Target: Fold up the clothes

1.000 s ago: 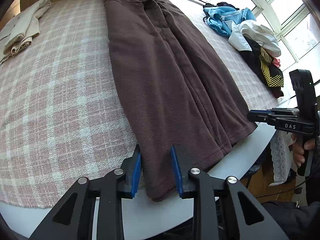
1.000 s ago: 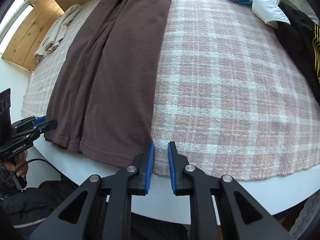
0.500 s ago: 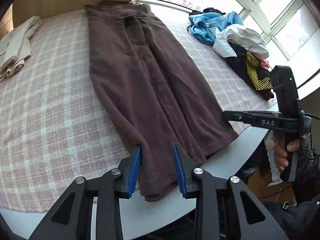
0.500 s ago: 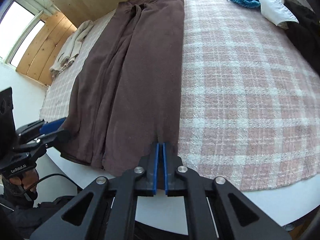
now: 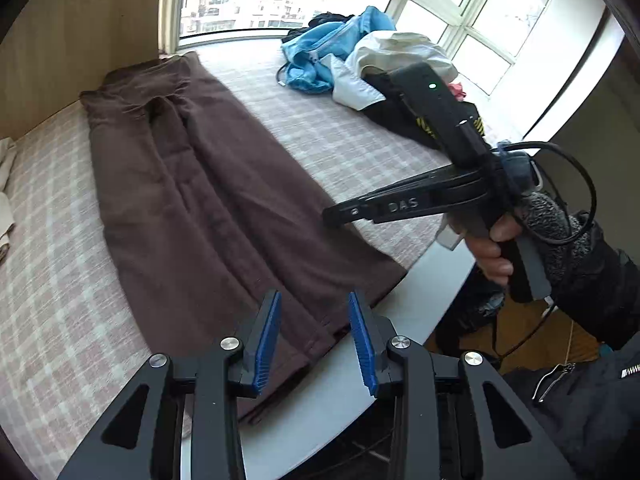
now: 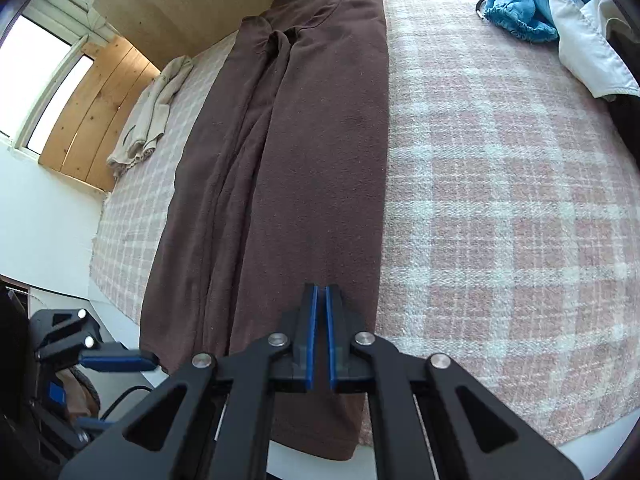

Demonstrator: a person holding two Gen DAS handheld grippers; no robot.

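So: my left gripper (image 5: 314, 338) sits over the near hem of the brown garment (image 5: 208, 208), jaws part open and just been widening, blue pads (image 5: 267, 338) clear on both sides, nothing gripped. Cloth shows between them from this view but lies below, flat on the table. Reads as a release or a pre-grasp hover; can't say which.

My right gripper (image 6: 319, 338) is over the other hem corner, jaws closed to a thin slit. No fold of cloth visible between the pads, so I read it as holding nothing. From the left wrist view it points in over the right edge of the garment.

Garment itself: laid lengthwise, hem at the near table edge and slightly overhanging the white rim (image 5: 360, 380), neck end far away by the wooden wall. Both side parts are already turned in to the middle, hence the long narrow strip. Likely next: take both hem corners and fold toward the collar.

Pink plaid cloth (image 6: 500, 200) covers the table. Far right, unfolded pile (image 5: 360, 60), well apart. Far left, folded beige piece (image 6: 154, 116), set aside.
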